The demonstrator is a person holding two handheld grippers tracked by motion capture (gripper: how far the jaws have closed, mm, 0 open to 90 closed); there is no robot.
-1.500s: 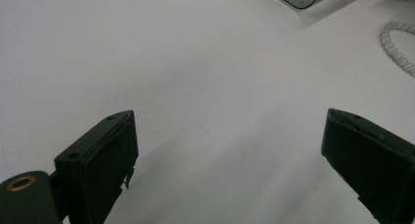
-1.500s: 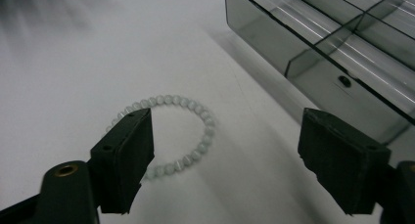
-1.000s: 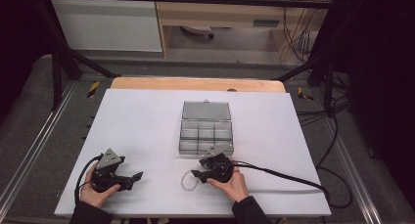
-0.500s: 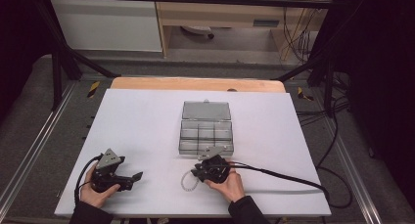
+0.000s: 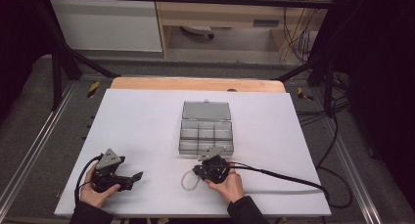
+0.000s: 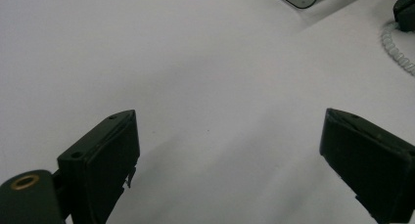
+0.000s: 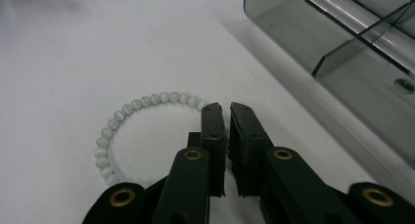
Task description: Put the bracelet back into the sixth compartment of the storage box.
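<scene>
My right gripper (image 7: pixel 223 111) has just been closing, and its jaws now pinch the near side of the pale bead bracelet (image 7: pixel 128 109), which lies on the white table (image 5: pixel 142 121) just in front of the open grey compartment box (image 5: pixel 206 128). My left gripper (image 6: pixel 227 150) rests well apart, jaws spread wide over bare table.

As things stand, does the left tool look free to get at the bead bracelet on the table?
Probably yes, though not unhindered. The left tool is open over bare white table, nothing lying between it and the bead bracelet. But the right tool has just closed at the bracelet's near side and crowds that part.
</scene>
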